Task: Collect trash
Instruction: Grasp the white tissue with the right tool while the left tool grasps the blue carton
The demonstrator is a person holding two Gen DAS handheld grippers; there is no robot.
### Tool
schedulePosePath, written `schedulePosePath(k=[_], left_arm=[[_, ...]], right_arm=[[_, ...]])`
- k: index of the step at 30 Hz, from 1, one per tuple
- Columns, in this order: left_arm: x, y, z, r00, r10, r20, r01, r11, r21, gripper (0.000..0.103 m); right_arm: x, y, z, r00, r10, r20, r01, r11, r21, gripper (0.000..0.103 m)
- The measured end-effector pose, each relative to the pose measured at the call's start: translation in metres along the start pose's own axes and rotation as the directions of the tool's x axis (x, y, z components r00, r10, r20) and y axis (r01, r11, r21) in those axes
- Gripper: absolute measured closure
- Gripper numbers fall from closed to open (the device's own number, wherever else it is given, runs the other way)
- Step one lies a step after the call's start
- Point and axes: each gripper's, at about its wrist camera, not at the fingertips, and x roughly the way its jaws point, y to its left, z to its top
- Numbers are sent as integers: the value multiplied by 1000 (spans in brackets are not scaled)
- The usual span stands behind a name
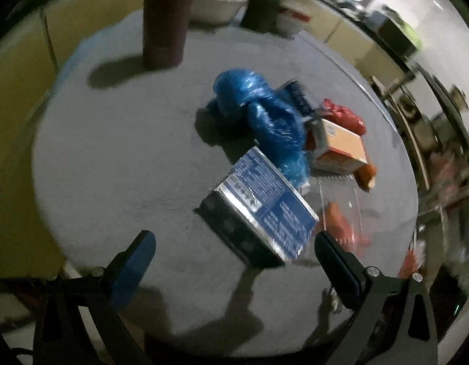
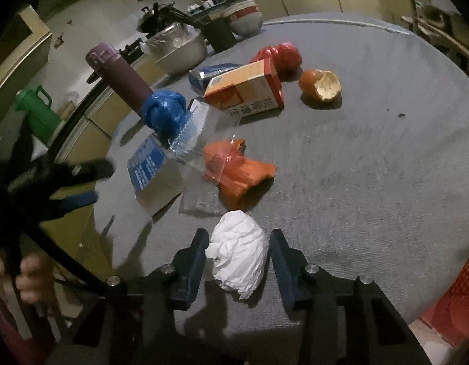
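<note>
A crumpled white paper wad (image 2: pixel 239 252) lies on the grey round table (image 2: pixel 371 167), and my right gripper (image 2: pixel 239 243) is shut on it, a pad against each side. My left gripper (image 1: pixel 234 235) stands open low over the table, with the near corner of a blue printed carton (image 1: pixel 264 210) between its fingertips and neither pad touching it. It also shows blurred at the left edge of the right wrist view, as the left gripper (image 2: pixel 93 181). Other trash: a blue plastic bag (image 1: pixel 258 112), an orange box (image 2: pixel 246 88), a red bag (image 2: pixel 283 56), orange peel (image 2: pixel 321 85), an orange bag (image 2: pixel 240 173) and clear wrapping (image 2: pixel 191 130).
A tall maroon flask (image 1: pixel 167 18) stands at the table's far side. Beyond the rim are a steel basin (image 2: pixel 179 48), bowls (image 2: pixel 245 19) and a green jug (image 2: pixel 36 112). A red crate (image 2: pixel 456 298) sits at the lower right. A hand (image 2: pixel 30 276) grips the left tool.
</note>
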Motion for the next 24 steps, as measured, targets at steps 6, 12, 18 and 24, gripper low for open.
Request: schedulePosePath(k=[6,12,18,24], left_arm=[[20,-2,23,998,-27,-63,16,984,-178,0],[35,-19,34,993,16,-114,-43,970,-239,0],[57,-30,33,986,49,-162,-88,965,-248,1],[42,-27,22,993,38,-108,-65,967,-248,25]], right_arm=[[0,0,-4,1000,1,17,0,1000,-24,64],[0,3,-6,999,8,33,-7,999,-49,64],[-3,1,-10,999,33,37,-31,998,-53,66],[-13,0,-15,995,74,62,-71,996,-51,68]])
